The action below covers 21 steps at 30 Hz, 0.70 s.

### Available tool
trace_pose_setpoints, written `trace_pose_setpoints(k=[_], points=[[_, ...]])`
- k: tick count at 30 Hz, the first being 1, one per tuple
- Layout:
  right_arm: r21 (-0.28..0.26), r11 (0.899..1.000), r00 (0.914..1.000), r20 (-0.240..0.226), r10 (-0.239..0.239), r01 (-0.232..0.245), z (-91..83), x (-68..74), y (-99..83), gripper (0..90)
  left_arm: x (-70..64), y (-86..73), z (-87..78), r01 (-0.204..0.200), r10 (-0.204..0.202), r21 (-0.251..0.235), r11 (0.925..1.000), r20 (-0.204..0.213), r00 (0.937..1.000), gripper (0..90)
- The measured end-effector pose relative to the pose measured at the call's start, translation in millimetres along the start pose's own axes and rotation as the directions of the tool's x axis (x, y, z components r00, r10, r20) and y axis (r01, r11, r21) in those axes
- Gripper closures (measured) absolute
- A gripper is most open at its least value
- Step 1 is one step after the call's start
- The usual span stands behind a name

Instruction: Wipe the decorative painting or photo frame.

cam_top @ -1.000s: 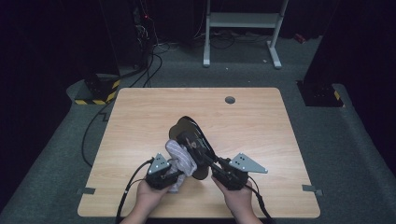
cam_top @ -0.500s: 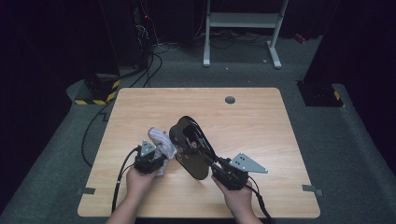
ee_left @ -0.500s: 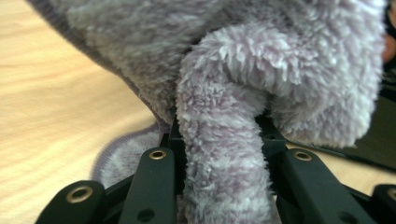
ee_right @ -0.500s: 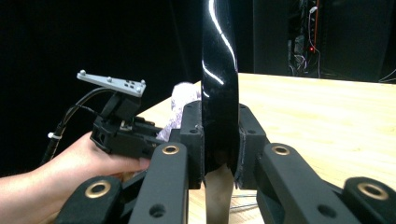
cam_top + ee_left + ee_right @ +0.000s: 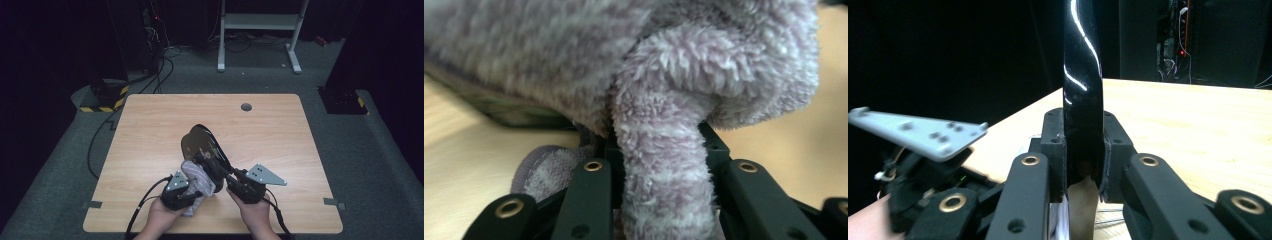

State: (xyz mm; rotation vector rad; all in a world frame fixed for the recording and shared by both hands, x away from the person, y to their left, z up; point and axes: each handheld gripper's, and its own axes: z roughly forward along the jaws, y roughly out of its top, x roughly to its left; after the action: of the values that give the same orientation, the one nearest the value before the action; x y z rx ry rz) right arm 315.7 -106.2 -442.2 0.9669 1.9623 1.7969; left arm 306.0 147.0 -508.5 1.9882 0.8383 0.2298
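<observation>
Both my grippers are clamped — the left gripper (image 5: 194,192) on the fuzzy cloth (image 5: 664,150), the right gripper (image 5: 226,176) on the black shoe (image 5: 202,145). The cloth, off to the side a moment ago, is back against the shoe — wiping resumes.

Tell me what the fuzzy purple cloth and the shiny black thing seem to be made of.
The fuzzy lilac cloth looks like soft fleece or microfibre: dense, fluffy pile, matte. The glossy black curved object seems hard plastic or lacquered material: sharp white highlights on a smooth surface; exact material is unclear.

Both tools clamped shut — left tool (image 5: 192,192) beside right tool (image 5: 220,172).
</observation>
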Motion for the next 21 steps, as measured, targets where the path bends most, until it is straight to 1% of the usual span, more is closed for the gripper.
trace_pose_setpoints(k=[1, 3, 4, 5, 7, 10, 12, 14, 16, 18, 21], points=[[0.001, 1.0, 1.0, -0.001, 0.002, -0.002, -0.1, -0.2, 0.0, 77.5, -2.5, 0.1, -3.2, -0.004, 0.004, -0.015, 0.9999, 0.003, 1.0, 66.9], [0.003, 1.0, 1.0, -0.006, 0.008, -0.008, -0.5, -1.0, 0.3, 76.5, -3.1, 1.2, -11.3, -0.016, 0.016, -0.048, 0.9987, -0.017, 0.9997, 66.6], [0.005, 1.0, 0.9998, -0.013, 0.011, -0.011, -0.7, -1.8, 0.6, 75.6, -1.3, 1.3, -15.8, -0.015, 0.013, -0.066, 0.9977, -0.03, 0.9995, 66.3], [0.005, 1.0, 0.9997, -0.017, 0.016, -0.016, -1.1, -2.1, 0.8, 72.8, 1.7, 1.0, -19.8, -0.015, 0.012, -0.083, 0.9964, -0.047, 0.9988, 66.1], [0.002, 1.0, 0.9999, -0.012, 0.011, -0.011, -1.9, -2.0, 1.4, 66.6, 10.6, -1.0, -26.9, 0.003, -0.012, -0.112, 0.9938, -0.073, 0.9973, 65.9], [0.011, 1.0, 1.0, -0.004, 0.0, 0.0, -2.2, -1.8, 2.2, 59.4, 22.2, -4.0, -32.0, 0.027, -0.04, -0.126, 0.9917, -0.099, 0.9943, 65.7], [0.017, 1.0, 0.9996, 0.007, -0.027, 0.026, -2.1, -0.4, 1.8, 54.2, 28.5, -5.4, -36.1, 0.037, -0.054, -0.138, 0.9897, -0.121, 0.9912, 65.5], [0.028, 0.998, 0.9985, 0.015, -0.052, 0.052, -1.4, 1.1, 1.2, 50.5, 32.1, -5.5, -38.9, 0.038, -0.058, -0.145, 0.9886, -0.136, 0.989, 65.3], [0.047, 0.997, 0.998, 0.011, -0.062, 0.062, -0.1, 1.8, -0.3, 47.6, 35.0, -5.4, -41.6, 0.044, -0.067, -0.16, 0.9862, -0.142, 0.9877, 65.1], [0.072, 0.994, 0.9968, 0.014, -0.079, 0.078, 2.1, 2.4, -3.3, 45.0, 37.1, -5.3, -44.0, 0.034, -0.06, -0.165, 0.9857, -0.158, 0.9856, 65.1], [0.104, 0.991, 0.9966, 0.009, -0.082, 0.081, 5.8, 2.1, -8.4, 42.3, 39.0, -5.3, -46.1, 0.033, -0.063, -0.176, 0.9839, -0.167, 0.9839, 65.1]])
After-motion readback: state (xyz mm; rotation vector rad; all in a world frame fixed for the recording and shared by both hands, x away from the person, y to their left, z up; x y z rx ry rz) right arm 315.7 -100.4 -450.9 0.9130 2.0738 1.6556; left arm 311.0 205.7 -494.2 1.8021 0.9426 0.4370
